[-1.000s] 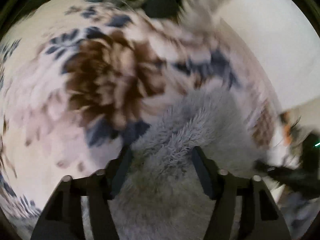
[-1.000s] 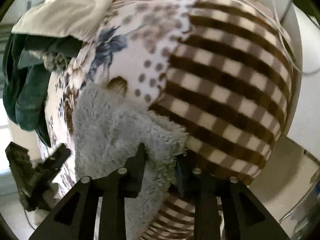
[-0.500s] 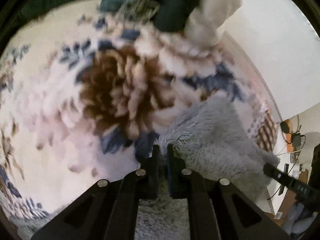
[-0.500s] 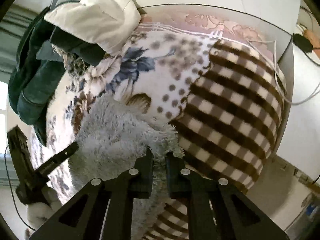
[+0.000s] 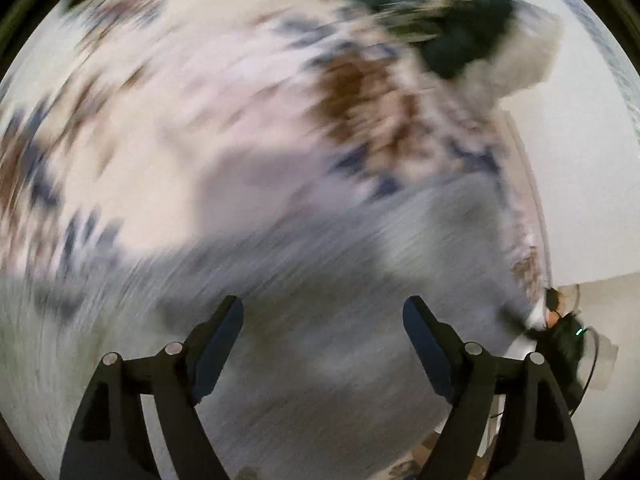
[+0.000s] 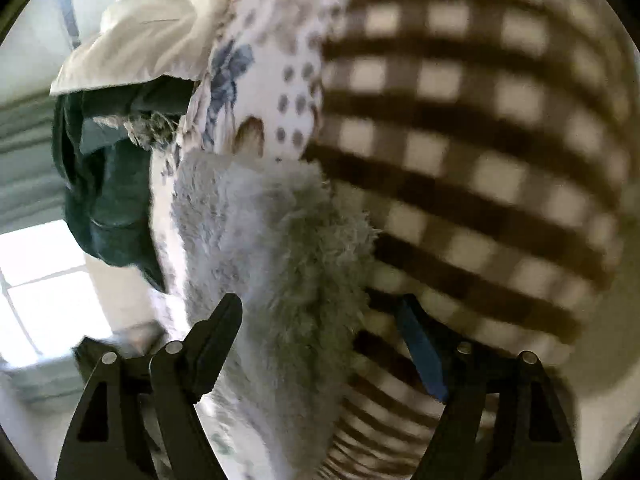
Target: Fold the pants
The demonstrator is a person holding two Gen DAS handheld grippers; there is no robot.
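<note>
The grey fluffy pants [image 5: 340, 264] lie on a floral bedspread [image 5: 180, 120]; the left wrist view is blurred by motion. My left gripper [image 5: 323, 320] is open, its jaws spread wide just above the grey pile, holding nothing. In the right wrist view the pants [image 6: 280, 232] lie folded in a thick strip along the bed. My right gripper [image 6: 320, 320] is open too, its jaws astride the near end of the strip, with the fleece between them but not pinched.
A brown and cream checked blanket [image 6: 480, 160] covers the bed right of the pants. Dark green clothes [image 6: 112, 200] and a cream garment [image 6: 152, 36] are piled at the far end; they also show in the left wrist view [image 5: 452, 28]. A white wall [image 5: 580, 180] lies beyond the bed.
Half a second ago both grippers were shut on the pants; now both have opened and let go. The left gripper is swinging fast, the right has dropped closer to the fabric.
</note>
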